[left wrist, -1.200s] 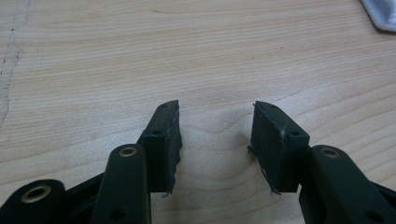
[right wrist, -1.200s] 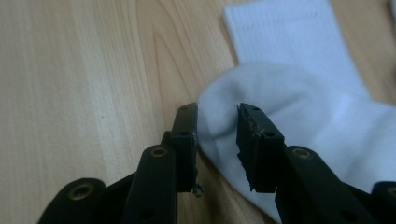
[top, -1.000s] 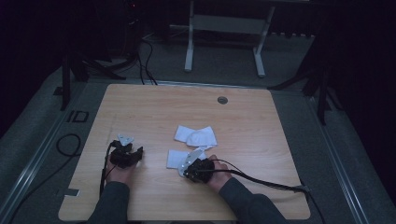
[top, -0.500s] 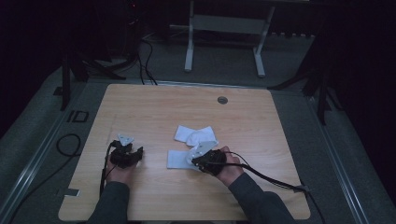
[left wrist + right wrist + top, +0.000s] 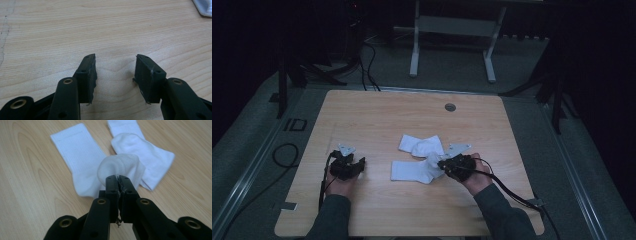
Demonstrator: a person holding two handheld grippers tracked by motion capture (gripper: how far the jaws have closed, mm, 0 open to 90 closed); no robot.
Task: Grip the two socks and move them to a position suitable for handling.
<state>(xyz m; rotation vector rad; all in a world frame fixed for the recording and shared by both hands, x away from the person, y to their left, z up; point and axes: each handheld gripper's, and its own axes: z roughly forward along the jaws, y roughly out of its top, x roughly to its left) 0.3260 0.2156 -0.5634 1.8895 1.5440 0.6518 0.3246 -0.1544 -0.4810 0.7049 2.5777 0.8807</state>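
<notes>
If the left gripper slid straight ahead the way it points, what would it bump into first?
Probably nothing soon. The left gripper has open jaws over bare table, and the way ahead looks free. A white sock lies off to the side, likely out of its line.

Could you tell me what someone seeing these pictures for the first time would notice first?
Two white cotton socks lie near the middle of the pale wooden table: the nearer sock is pinched at its toe end by the shut right gripper, while the second sock lies just behind it. The left gripper hovers open over bare wood at the table's left.
</notes>
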